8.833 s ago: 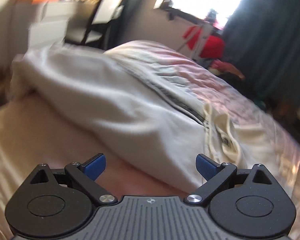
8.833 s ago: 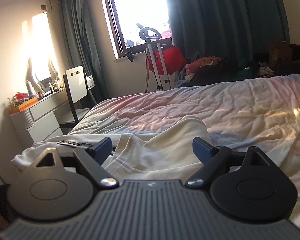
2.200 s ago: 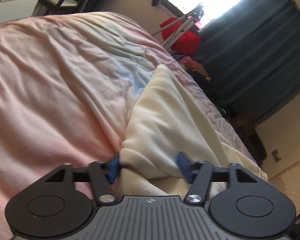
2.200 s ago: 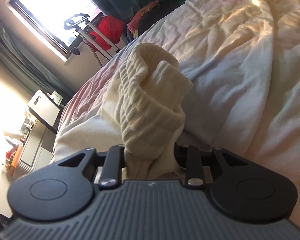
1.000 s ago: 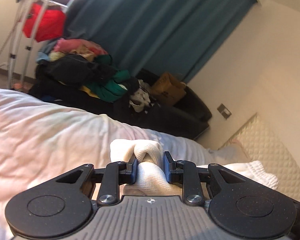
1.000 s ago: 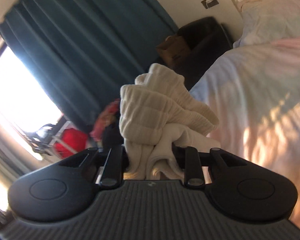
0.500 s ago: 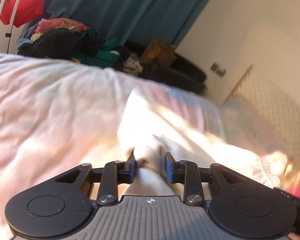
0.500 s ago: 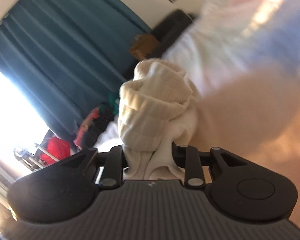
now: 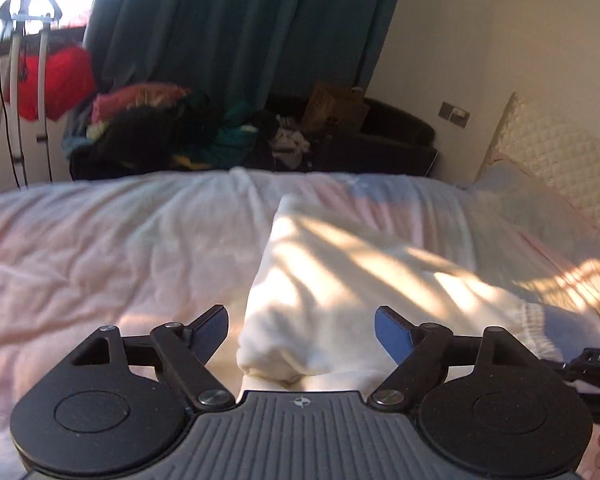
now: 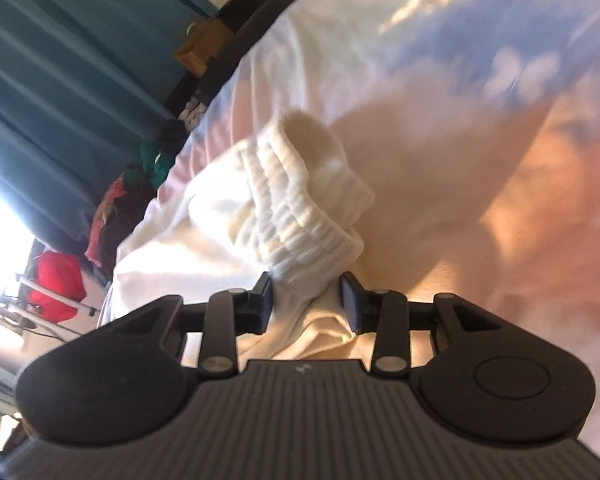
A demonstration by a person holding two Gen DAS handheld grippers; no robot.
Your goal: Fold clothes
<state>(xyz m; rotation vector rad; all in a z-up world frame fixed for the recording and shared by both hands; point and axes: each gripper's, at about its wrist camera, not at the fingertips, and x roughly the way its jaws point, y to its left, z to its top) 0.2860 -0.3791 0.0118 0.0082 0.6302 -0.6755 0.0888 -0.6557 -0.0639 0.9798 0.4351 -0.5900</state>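
A cream knit garment (image 9: 340,280) lies on the bed (image 9: 100,248), stretching away from me toward the far edge. My left gripper (image 9: 301,330) is open, its blue fingers (image 9: 392,334) on either side of the garment's near folded end, not pinching it. In the right wrist view my right gripper (image 10: 306,300) is shut on the garment's ribbed hem (image 10: 300,208), which bunches up above the jaws. The view there is tilted and blurred.
A pale pink and blue bedspread covers the bed. A quilted headboard (image 9: 552,168) and pillow stand at the right. Beyond the bed are a pile of clothes (image 9: 160,128) on a dark sofa, teal curtains (image 9: 240,32) and a red bag on a stand (image 9: 48,76).
My left gripper has opened and let go of the garment, which now lies flat on the bed. My right gripper still holds the ribbed hem and has swung lower toward the bed.
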